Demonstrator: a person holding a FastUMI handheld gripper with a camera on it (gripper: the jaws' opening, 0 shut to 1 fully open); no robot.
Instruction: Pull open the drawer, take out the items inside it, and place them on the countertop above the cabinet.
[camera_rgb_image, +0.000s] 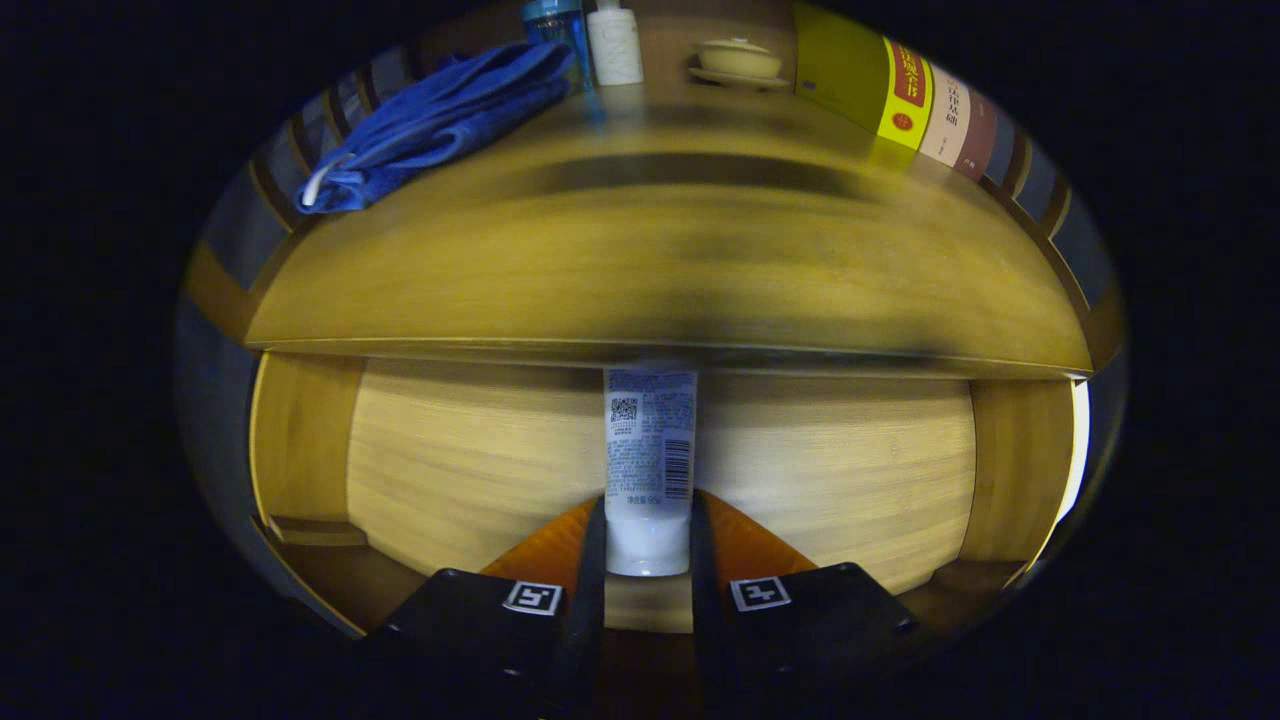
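Claw (648, 540) clenched on a white tube (649, 450) at lower centre, both fingers pressing its cap end — the tube stands over the open drawer (450, 460). Above, the wooden table (660, 270) carries a blue towel (440, 120) at upper left, bottles (614, 45) and a lidded bowl (740, 60) at top centre, and books (900, 100) at upper right.

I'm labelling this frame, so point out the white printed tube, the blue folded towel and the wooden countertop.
White printed tube (649, 445), gripper view, on its label.
Blue folded towel (440, 120), gripper view, mid-fold.
Wooden countertop (660, 270), gripper view, bare middle surface.
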